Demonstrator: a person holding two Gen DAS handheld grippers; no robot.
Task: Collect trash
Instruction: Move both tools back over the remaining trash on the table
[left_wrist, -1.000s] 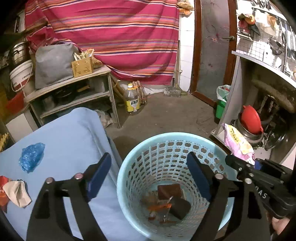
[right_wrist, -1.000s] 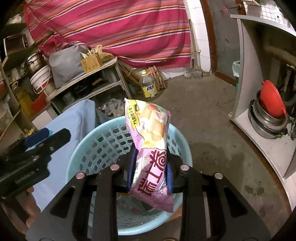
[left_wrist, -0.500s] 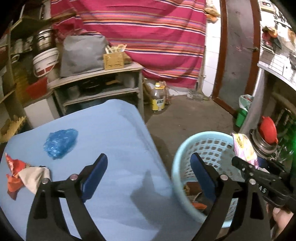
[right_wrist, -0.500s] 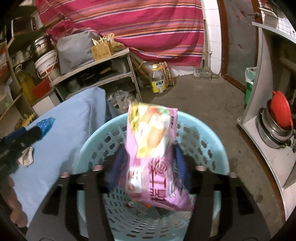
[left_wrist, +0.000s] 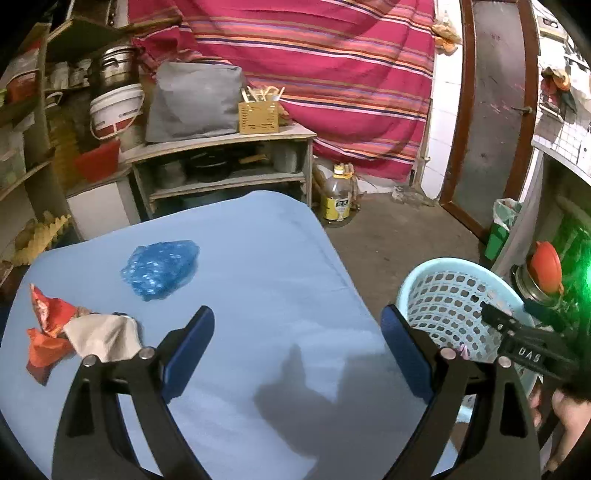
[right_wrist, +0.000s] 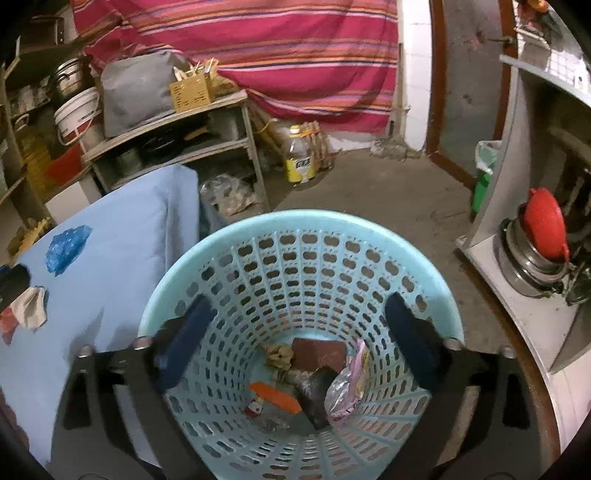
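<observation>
Ok, pink snack bag (right_wrist: 345, 387) just dropped into basket (right_wrist: 303, 225), right fingers (right_wrist: 299, 343) now open/empty. Left fingers (left_wrist: 295, 350) open too, swung over counter (left_wrist: 258, 266) twd blue bag (left_wrist: 160, 269) & wrappers (left_wrist: 74, 332), prob next.

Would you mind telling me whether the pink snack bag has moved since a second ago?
Yes. The pink snack bag dropped from the right gripper into the basket.

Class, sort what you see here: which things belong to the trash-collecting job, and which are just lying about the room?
Part of the job:
- light blue basket
- pink snack bag in it
- blue plastic bag on the table
- red wrapper
- crumpled cloth

Just lying about:
- oil bottle
- white bucket
- wooden utensil box
- red lid
</observation>
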